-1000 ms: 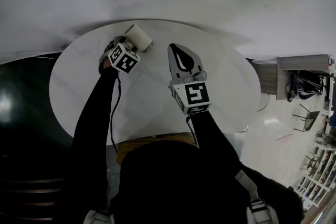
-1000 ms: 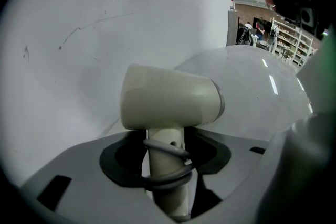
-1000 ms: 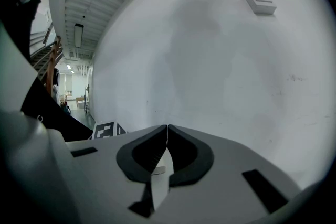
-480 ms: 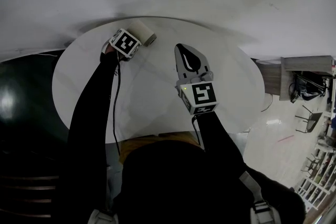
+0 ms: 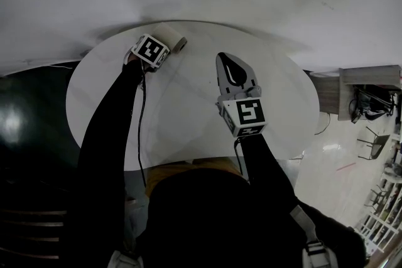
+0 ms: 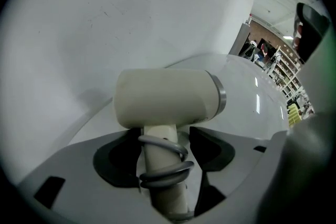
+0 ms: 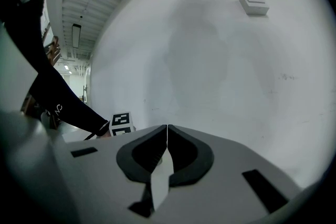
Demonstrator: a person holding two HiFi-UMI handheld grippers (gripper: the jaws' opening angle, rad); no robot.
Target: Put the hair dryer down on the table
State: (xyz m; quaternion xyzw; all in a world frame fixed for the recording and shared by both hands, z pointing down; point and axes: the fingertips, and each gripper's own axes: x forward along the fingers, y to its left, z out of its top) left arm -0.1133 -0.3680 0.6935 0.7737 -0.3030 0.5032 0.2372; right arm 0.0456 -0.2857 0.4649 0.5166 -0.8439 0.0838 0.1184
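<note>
Your left gripper [image 6: 161, 150] has just been opening, loose round the hair dryer [image 6: 165, 97] handle between its jaws, dryer seemingly on the worktop [image 5: 188, 116]. Rigid, smooth, top-heavy: grip the handle. Right gripper [image 7: 166, 139] clenched, empty.

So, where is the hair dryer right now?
In the head view the hair dryer is at the far left edge of the table, its handle between the jaws of the left gripper, which have just been opening.
</note>
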